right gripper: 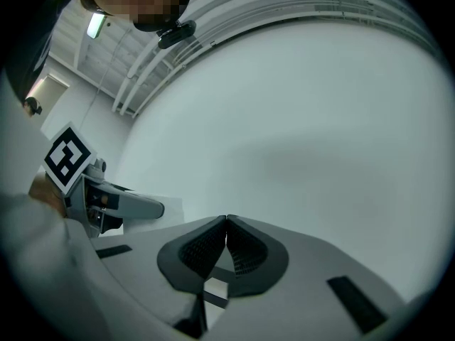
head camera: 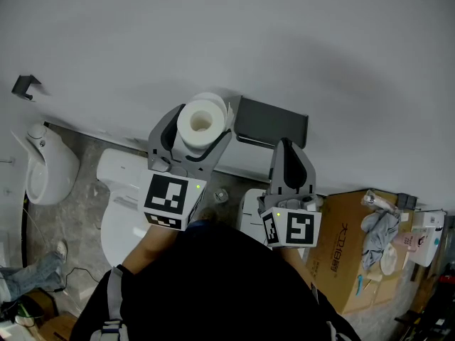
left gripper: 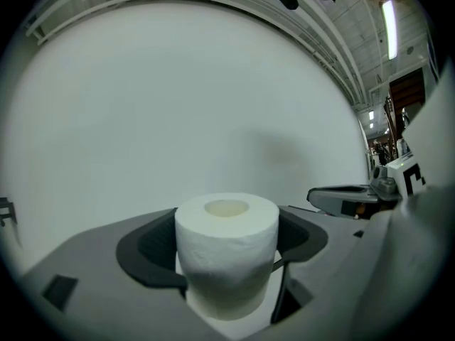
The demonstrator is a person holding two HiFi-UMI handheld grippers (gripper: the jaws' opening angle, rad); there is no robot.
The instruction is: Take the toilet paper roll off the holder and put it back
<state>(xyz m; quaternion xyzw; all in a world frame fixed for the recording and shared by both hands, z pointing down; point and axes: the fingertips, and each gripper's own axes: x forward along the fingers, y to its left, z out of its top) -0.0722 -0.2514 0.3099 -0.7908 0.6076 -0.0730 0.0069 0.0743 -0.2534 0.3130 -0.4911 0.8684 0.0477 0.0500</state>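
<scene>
1. Paper yields easily: the left gripper (left gripper: 227,247) clamps the white cylindrical toilet paper roll (head camera: 201,121) by its sides only, so a harder squeeze may dent it and a weaker one may let it drop.
2. The dark grey wall holder (head camera: 271,122) is just beside the roll; a crooked approach may miss it.
3. The right gripper (right gripper: 226,244) is closed on nothing.
4. The roll looks full and smooth, upright, with its hollow core facing up.

roll (left gripper: 226,254) base partly behind fingers (left gripper: 147,251), bystander's leg (head camera: 27,274) cropped
</scene>
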